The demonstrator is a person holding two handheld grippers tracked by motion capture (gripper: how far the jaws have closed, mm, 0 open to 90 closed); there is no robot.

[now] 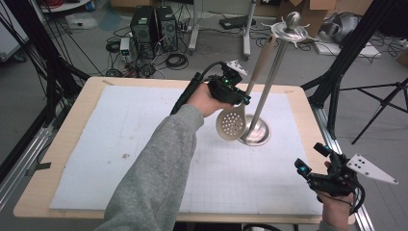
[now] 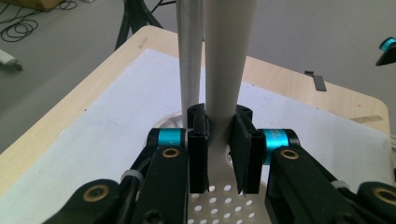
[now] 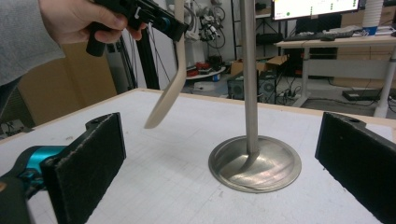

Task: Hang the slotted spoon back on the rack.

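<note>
High view: a wooden table [image 1: 62, 139] carries a pale grey gridded mat [image 1: 144, 154]. Toward two o'clock of the mat's middle stands a metal utensil stand [image 1: 269, 79], a round polished base with a slim upright pole topped by a hooked disc and a knob. A beige slotted spoon [image 1: 232, 122] with a perforated round bowl hangs beside the pole, its long handle rising toward one o'clock up to the hooked top; whether it rests on a hook cannot be told. The left gripper [image 1: 238, 96], held by a hand in a grey sleeve [image 1: 159, 163], is clenched on the spoon's handle just above the bowl.

In the left gripper view, both black pads [image 2: 198, 154] press the beige neck, with the metal pole just beside it at eleven o'clock.

The right gripper [image 1: 312, 161] hovers at the mat's five o'clock corner, well apart from the stand, its jaws spread wide and holding nothing. The right gripper view looks between them at the stand's base [image 3: 254, 163] and the spoon's bowl raised off the mat.
</note>
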